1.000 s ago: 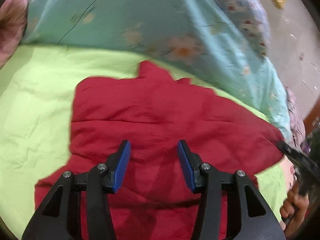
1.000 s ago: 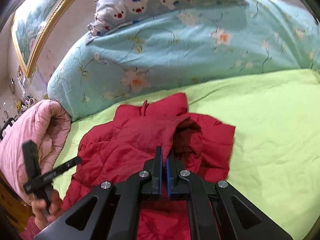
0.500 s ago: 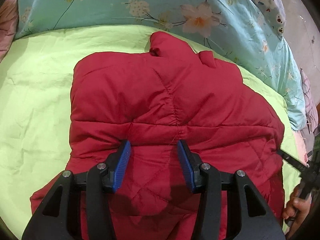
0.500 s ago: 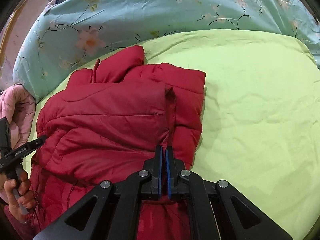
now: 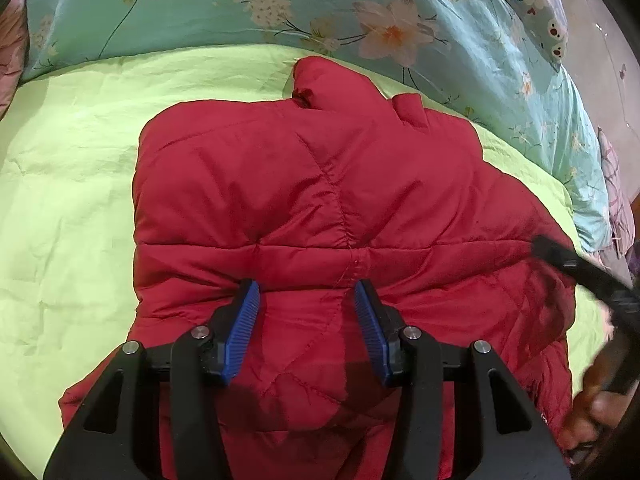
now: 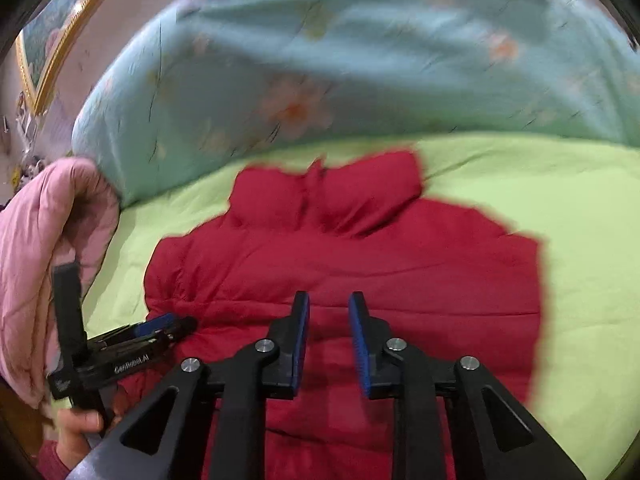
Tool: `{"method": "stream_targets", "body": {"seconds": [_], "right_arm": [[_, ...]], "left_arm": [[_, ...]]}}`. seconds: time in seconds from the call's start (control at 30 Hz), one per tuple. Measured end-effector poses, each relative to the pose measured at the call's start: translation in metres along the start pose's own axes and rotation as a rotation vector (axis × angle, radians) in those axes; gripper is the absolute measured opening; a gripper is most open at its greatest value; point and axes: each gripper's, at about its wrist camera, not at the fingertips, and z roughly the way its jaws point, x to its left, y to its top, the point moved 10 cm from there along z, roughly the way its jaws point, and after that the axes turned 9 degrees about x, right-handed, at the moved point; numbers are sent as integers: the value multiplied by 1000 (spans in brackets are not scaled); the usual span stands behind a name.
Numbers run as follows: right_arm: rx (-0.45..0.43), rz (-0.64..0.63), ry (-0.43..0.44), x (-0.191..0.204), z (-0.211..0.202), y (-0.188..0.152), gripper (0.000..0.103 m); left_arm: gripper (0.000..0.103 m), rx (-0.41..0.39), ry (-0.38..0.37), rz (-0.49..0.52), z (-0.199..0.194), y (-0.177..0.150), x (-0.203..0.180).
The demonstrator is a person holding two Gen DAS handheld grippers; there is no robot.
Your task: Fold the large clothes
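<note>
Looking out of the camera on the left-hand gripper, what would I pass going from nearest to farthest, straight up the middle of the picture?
left gripper, jaws apart over the fabric → red padded jacket → its collar → green bedsheet → blue flowered quilt.

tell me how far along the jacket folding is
Done: the red jacket lies on the green sheet with both sides folded in, collar toward the floral quilt. In hand: nothing; the left gripper hovers open over it, and the right gripper is opening with nothing between its fingers. Left: probably folding it across.
</note>
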Motion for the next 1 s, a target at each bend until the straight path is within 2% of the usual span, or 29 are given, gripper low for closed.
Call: {"method": "stream_targets", "body": {"seconds": [0.1,0.17,0.2,0.3,0.47,0.63,0.77,0.87,1.0], "right_arm": [[62,-6,-87,-14,32,-10,20],[102,47,-65,-29,49,-18,13],[121,93,-51,-41,59,-22,0],[132,157,-5,-51,66,-25,0],[98,171,-41,-57,43,-29,0],[16,212,-127,-91,-6,-40,0],[36,244,-148,-121,-11,-46,0],[54,265,-134,-134,-5,-50,0],[80,262,-127,-132,8,-51,0]], "left_arm": [[47,10,5,9,4,-2,0],[48,13,20,21,6,-3,-1],[48,16,22,25,8,-3,-1],[48,21,30,25,13,-4,1],[48,24,6,39,11,-5,3],[48,14,-5,34,7,-6,3],[48,-15,-37,8,-10,-11,6],[48,0,-18,8,-3,-15,15],[48,18,17,2,8,-11,18]]}}
